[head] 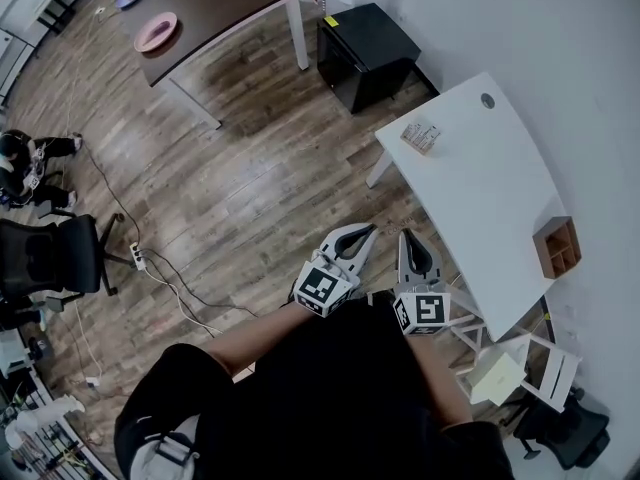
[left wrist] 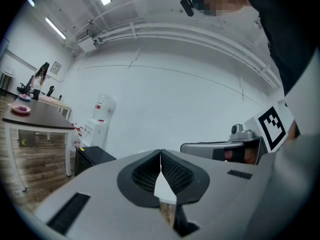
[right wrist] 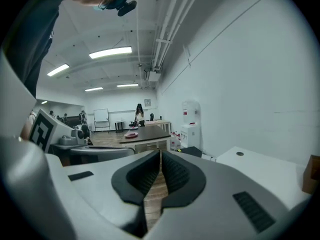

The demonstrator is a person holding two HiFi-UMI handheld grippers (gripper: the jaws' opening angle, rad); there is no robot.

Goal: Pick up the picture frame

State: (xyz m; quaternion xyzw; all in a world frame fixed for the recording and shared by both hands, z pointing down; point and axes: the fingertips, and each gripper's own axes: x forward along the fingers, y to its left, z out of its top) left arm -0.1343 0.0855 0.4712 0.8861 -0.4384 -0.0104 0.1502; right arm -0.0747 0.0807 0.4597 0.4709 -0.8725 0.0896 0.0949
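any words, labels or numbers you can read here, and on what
No text is readable.
Cubes on the left gripper and right gripper: square black-and-white markers, no letters.
On the water dispenser: red label, too small to read.
On the black cabinet: yellow sticker, too small to read.

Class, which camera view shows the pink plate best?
Head view: the pink plate is seen whole from above on the dark table. Both gripper views show it small, edge-on and far off.

Head view overhead, gripper views level, sharing table.
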